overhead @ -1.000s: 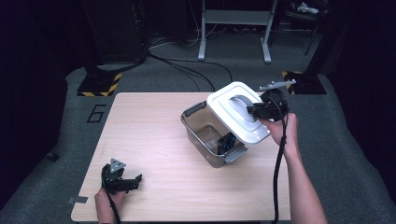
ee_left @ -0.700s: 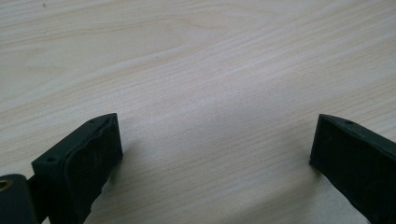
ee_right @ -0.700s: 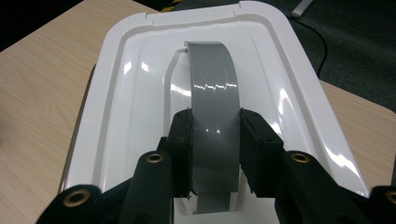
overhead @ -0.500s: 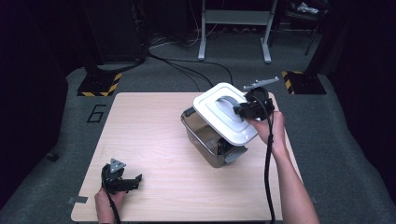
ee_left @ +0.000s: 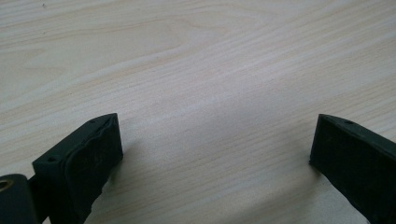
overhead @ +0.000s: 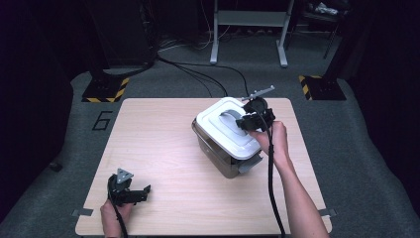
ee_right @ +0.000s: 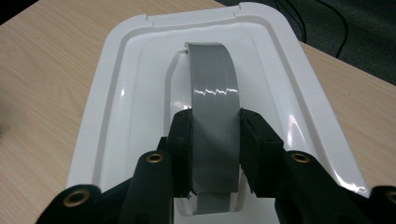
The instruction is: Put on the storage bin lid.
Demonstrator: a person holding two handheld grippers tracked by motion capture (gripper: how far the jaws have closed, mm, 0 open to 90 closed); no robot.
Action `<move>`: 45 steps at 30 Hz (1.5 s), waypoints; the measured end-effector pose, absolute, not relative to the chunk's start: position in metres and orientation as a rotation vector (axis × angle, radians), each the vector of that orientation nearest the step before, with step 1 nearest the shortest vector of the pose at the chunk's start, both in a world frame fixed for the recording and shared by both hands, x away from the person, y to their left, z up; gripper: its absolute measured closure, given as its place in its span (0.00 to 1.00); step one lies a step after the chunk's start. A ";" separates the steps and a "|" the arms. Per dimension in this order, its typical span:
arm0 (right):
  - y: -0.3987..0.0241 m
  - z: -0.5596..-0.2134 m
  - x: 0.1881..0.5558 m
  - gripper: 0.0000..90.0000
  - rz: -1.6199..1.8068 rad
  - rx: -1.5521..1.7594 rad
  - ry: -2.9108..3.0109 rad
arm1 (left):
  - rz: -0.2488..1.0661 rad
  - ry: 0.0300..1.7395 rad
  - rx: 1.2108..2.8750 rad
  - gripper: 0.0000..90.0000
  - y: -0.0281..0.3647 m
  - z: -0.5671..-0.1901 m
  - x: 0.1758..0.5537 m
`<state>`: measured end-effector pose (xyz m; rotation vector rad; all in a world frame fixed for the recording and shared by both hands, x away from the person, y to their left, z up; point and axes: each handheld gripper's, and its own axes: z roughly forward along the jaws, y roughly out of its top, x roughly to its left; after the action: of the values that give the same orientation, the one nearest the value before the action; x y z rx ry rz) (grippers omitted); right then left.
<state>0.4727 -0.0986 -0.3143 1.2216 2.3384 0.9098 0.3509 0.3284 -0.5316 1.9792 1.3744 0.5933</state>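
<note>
Lid [overhead: 225,126] handle [ee_right: 214,116] pinched between right gripper [ee_right: 215,140] fingers [ee_right: 182,140]; wrist angled down

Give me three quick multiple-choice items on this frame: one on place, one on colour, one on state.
1. Where does the left gripper rest?
A. near corner of the table
B. on the lid
C. off the table

2. What colour is the lid's handle?
A. white
B. grey
C. yellow

3. What are the right gripper fingers doing?
A. standing open
B. clamping the handle
C. gripping the box wall

Answers: 1 A, the high view shows it there; 2 B, a grey strap on the white lid; 3 B, the fingers press both its edges.
</note>
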 end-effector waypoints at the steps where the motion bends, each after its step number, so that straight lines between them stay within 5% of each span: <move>1: -0.097 -0.316 0.473 0.74 0.909 1.226 2.343 | 0.593 1.374 1.979 0.03 0.328 -0.532 0.351; 28: -0.074 -0.338 0.480 0.73 0.869 1.326 2.354 | 0.594 1.374 1.975 0.03 0.328 -0.532 0.351; 33: -0.074 -0.336 0.477 0.64 0.842 1.328 2.356 | 0.594 1.374 1.976 0.03 0.328 -0.532 0.351; 45: -0.087 -0.330 0.469 0.25 0.896 1.281 2.377 | 0.594 1.374 1.976 0.03 0.328 -0.532 0.351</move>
<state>0.4686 -0.0867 -0.3304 1.2809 2.3770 0.8958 0.3510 0.3284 -0.5319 1.9756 1.3736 0.5945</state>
